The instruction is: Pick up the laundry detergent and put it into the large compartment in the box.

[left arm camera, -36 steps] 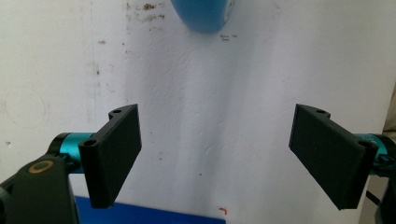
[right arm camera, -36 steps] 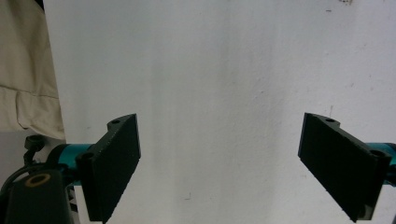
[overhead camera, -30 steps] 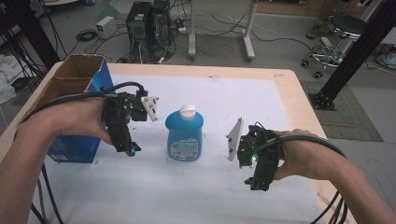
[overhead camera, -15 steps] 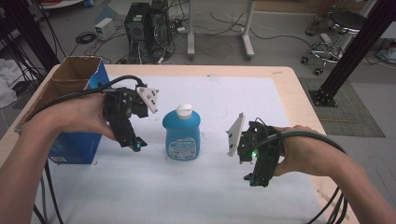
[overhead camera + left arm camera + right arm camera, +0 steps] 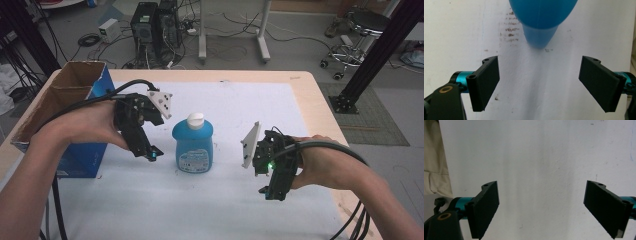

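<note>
White sheeting covers the counter. High view: blue bottle upright mid-counter; left gripper angled down just beside it, right gripper well apart, pointing down. Left gripper view: fingers wide, bottle ahead. Right gripper view: fingers wide, empty.

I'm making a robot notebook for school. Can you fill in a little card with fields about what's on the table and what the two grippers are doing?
main thing: blue bottle with a white cap, standing upright on the white sheet
left gripper: jaws open, beside the bottle, not touching it
right gripper: jaws open, empty, apart from the bottle
other thing: open cardboard box with a blue side, at the table's left edge
held right now: nothing
</note>
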`<state>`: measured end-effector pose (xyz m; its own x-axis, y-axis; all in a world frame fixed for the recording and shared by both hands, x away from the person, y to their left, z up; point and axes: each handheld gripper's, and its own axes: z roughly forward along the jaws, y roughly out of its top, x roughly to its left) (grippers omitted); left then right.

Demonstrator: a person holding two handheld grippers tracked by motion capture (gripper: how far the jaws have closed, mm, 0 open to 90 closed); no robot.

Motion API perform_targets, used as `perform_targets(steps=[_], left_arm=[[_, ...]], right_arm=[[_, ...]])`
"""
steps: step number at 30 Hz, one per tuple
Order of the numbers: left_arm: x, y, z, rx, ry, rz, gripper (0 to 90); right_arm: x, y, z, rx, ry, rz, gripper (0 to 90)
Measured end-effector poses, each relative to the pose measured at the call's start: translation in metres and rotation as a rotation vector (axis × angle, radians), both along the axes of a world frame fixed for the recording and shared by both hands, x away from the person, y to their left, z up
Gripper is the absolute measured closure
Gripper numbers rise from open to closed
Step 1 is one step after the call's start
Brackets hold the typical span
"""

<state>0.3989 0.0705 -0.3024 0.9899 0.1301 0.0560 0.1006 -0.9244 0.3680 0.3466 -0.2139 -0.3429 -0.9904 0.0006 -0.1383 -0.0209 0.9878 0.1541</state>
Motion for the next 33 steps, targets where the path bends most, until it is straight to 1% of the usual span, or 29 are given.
perform_targets(steps=[1, 2, 6, 8, 9, 10, 16, 21, 24, 26, 27, 33], left_arm=[[0.0, -0.001, 0.0, -0.008, 0.0, 0.002, 17.0], [0.001, -0.003, 0.0, -0.01, -0.004, -0.006, 17.0], [0.002, -0.009, -0.001, -0.022, -0.009, -0.002, 17.0], [0.003, -0.012, -0.001, -0.038, -0.01, -0.008, 17.0], [0.003, -0.013, -0.002, -0.046, -0.008, -0.009, 17.0], [0.003, -0.014, -0.002, -0.062, -0.007, -0.002, 17.0], [0.005, -0.021, -0.006, -0.102, -0.005, -0.007, 17.0], [0.005, -0.026, -0.009, -0.114, -0.002, -0.009, 17.0], [0.005, -0.029, -0.01, -0.139, 0.002, -0.01, 17.0], [0.005, -0.031, -0.01, -0.156, 0.007, -0.01, 17.0], [0.006, -0.032, -0.009, -0.159, 0.007, -0.017, 17.0], [0.006, -0.04, -0.01, -0.199, 0.015, -0.015, 17.0]], right_arm=[[0.0, 0.0, 0.0, 0.002, -0.002, -0.002, 12.3], [0.0, 0.0, 0.0, 0.004, -0.003, -0.004, 12.3], [0.0, -0.002, 0.001, 0.005, -0.006, -0.002, 12.3], [-0.001, -0.003, 0.001, 0.002, -0.006, -0.014, 12.3], [0.0, -0.003, 0.001, 0.0, -0.007, -0.008, 12.3], [-0.001, -0.003, 0.001, 0.003, -0.007, -0.012, 12.3], [-0.002, -0.003, 0.002, 0.003, -0.008, -0.016, 12.2], [-0.002, -0.004, 0.001, 0.006, -0.011, -0.027, 12.3], [-0.002, -0.004, 0.002, 0.001, -0.014, -0.024, 12.3], [-0.003, -0.005, 0.002, 0.005, -0.011, -0.031, 12.3], [-0.003, -0.005, 0.002, 0.006, -0.012, -0.032, 12.3], [-0.003, -0.006, 0.002, 0.002, -0.016, -0.032, 12.2]])
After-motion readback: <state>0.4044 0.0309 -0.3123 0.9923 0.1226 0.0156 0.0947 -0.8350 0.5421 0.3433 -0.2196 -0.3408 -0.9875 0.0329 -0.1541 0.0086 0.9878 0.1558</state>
